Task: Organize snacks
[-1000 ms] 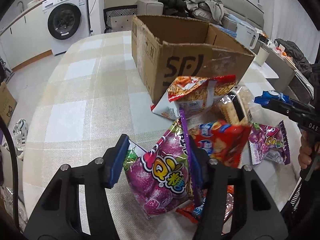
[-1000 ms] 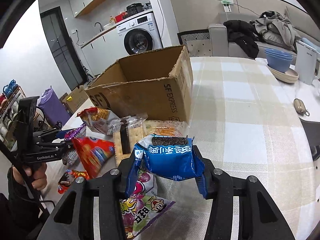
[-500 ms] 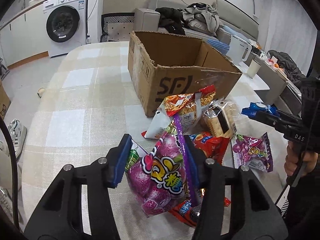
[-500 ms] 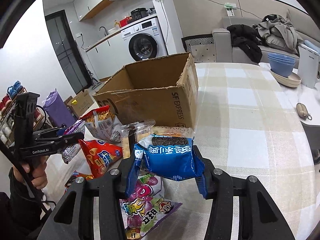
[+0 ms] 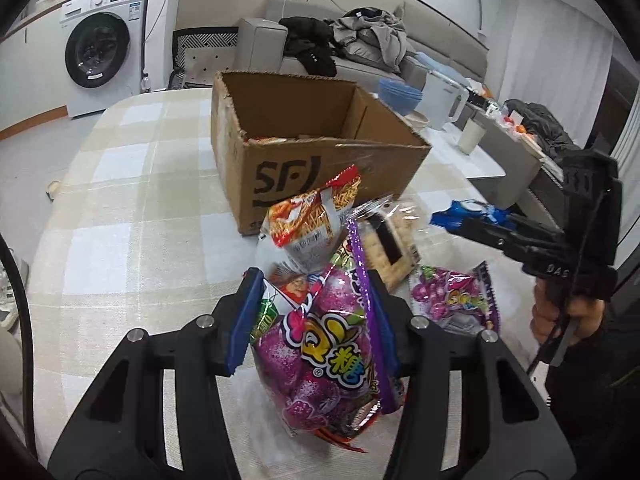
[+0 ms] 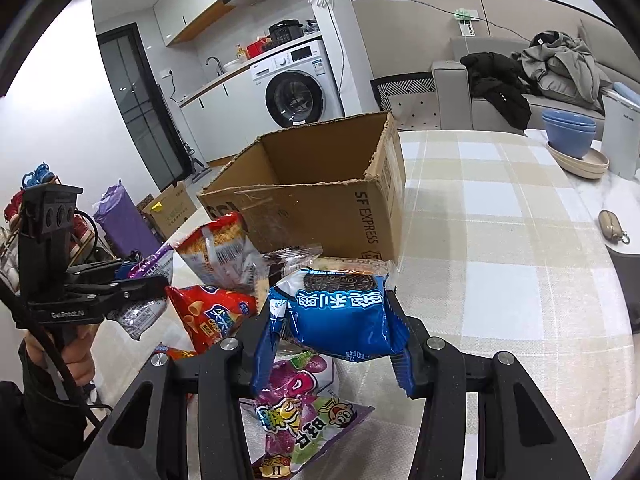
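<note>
My left gripper (image 5: pixel 312 316) is shut on a purple QQ candy bag (image 5: pixel 328 356) and holds it above the table. My right gripper (image 6: pixel 334 340) is shut on a blue Oreo pack (image 6: pixel 340 312), also lifted. The open SF cardboard box (image 5: pixel 320 168) stands beyond both; it also shows in the right wrist view (image 6: pixel 320 204). Snacks lie before it: an orange noodle bag (image 5: pixel 312 220), a cracker pack (image 5: pixel 392 240), a red chip bag (image 6: pixel 212 316) and a second purple candy bag (image 5: pixel 456 300). The right gripper with its Oreo pack (image 5: pixel 468 216) shows at the right of the left wrist view.
The checked tablecloth (image 5: pixel 120 208) covers the table. Blue bowls on a plate (image 6: pixel 572 144), a white kettle (image 5: pixel 444 100) and a small pouch (image 6: pixel 612 224) sit to the right of the box. A washing machine (image 5: pixel 104 52) and a sofa with clothes (image 5: pixel 352 40) stand behind.
Both grippers have risen with their packs and now look further down into the box. The candy bag has come clear of the pile.
</note>
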Available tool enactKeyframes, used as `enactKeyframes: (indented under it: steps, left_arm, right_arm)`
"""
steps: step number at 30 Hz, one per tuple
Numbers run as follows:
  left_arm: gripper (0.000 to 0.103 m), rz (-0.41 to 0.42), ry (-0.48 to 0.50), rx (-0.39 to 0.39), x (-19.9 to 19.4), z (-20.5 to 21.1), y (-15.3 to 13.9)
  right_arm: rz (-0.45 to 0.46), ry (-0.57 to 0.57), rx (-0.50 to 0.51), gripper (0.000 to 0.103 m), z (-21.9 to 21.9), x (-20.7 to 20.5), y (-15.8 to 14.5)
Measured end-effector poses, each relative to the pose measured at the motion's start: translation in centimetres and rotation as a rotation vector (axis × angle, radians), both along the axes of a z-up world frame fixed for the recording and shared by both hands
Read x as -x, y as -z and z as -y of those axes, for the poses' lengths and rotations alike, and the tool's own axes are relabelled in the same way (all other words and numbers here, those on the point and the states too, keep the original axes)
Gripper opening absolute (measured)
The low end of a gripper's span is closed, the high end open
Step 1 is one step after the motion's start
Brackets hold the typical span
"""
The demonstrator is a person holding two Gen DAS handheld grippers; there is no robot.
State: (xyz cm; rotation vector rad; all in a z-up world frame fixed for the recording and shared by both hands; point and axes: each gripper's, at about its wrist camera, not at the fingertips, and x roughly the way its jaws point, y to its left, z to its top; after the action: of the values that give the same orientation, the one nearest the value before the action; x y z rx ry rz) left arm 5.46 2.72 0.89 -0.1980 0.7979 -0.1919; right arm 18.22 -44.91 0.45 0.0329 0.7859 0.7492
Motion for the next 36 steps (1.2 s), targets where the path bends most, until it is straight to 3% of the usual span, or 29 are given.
enactKeyframes:
  steps: [17,36]
  left_arm:
    - [0.048,0.105,-0.044,0.024,1.1,-1.5,-4.0]
    - [0.048,0.220,-0.062,0.023,-1.9,-0.8,-9.8]
  right_arm:
    - [0.069,0.005,-0.078,0.049,-0.2,0.9,-2.0]
    - [0.145,0.014,-0.174,0.049,-2.4,-0.5,-5.7]
